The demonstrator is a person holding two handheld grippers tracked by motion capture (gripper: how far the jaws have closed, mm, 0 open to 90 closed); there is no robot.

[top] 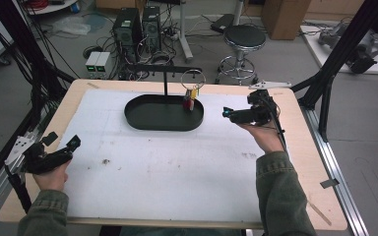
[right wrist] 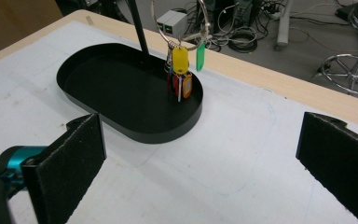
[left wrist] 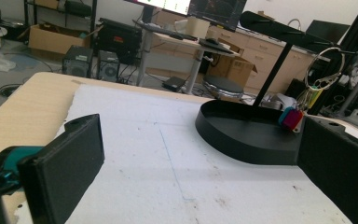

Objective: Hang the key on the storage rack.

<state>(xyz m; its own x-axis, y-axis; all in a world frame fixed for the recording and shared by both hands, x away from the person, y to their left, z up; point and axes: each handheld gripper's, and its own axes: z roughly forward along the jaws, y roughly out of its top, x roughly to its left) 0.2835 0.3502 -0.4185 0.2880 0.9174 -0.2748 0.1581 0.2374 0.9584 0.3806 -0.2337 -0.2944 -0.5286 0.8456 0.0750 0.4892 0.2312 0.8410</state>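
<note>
Black oval tray (top: 142,118) sits mid-table with a post; key ring (top: 193,78) hangs above its right end. Right gripper (top: 228,113) near tray; left gripper (top: 63,144) at table's left edge.

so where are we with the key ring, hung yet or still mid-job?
Looks hung: the key ring with its coloured tags hangs from the stand's arm over the black tray. Nothing is in hand: the right gripper sits beside the tray with jaws open and empty, and the left gripper is far off, open too. Little seems left, I'd guess.
</note>
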